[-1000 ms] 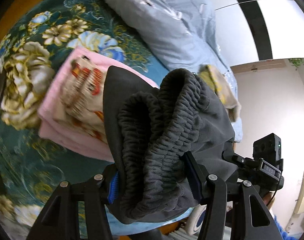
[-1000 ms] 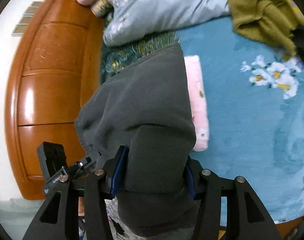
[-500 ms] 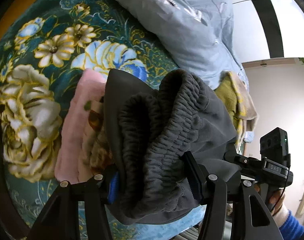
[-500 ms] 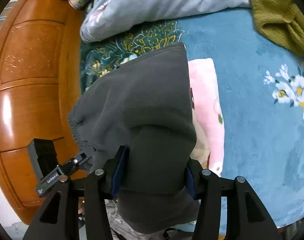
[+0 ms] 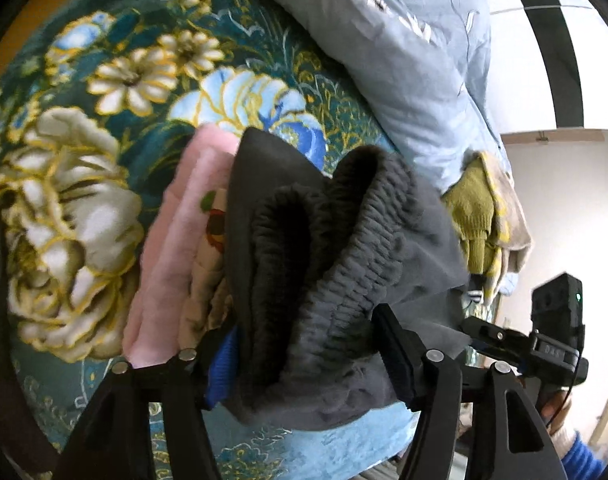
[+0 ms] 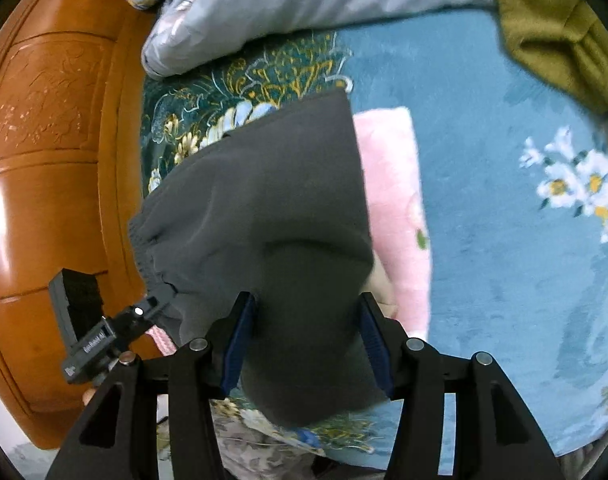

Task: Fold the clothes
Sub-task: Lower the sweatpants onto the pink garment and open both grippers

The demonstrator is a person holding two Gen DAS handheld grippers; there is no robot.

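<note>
Grey trousers (image 5: 344, 280), folded into a thick bundle, were held between the two tools above the bed. In the left wrist view the left hand-held gripper (image 5: 304, 348) was clamped on the bunched elastic waistband (image 5: 356, 240), its blue-padded fingers (image 5: 396, 360) pressing the gathered cloth from both sides, with the bundle swelling up and forward past the fingertips. In the right wrist view the right hand-held gripper (image 6: 304, 332) was clamped on the smoother end of the same garment (image 6: 271, 216), which filled the gap between its blue pads (image 6: 239, 340) and spread away toward the wooden headboard (image 6: 43, 160). The trousers hung over a folded pink garment (image 5: 175, 248) lying on the teal flowered bedspread (image 5: 103, 120); whether they touched it could not be told. A pale grey-blue quilt (image 5: 404, 60) lay heaped beyond them, and an olive knitted garment (image 5: 476, 216) rested at its far end. In the right wrist view the pink garment (image 6: 396, 200) showed just to the right of the grey cloth, and the other tool's camera block (image 6: 79, 312) sat low at the left.
</note>
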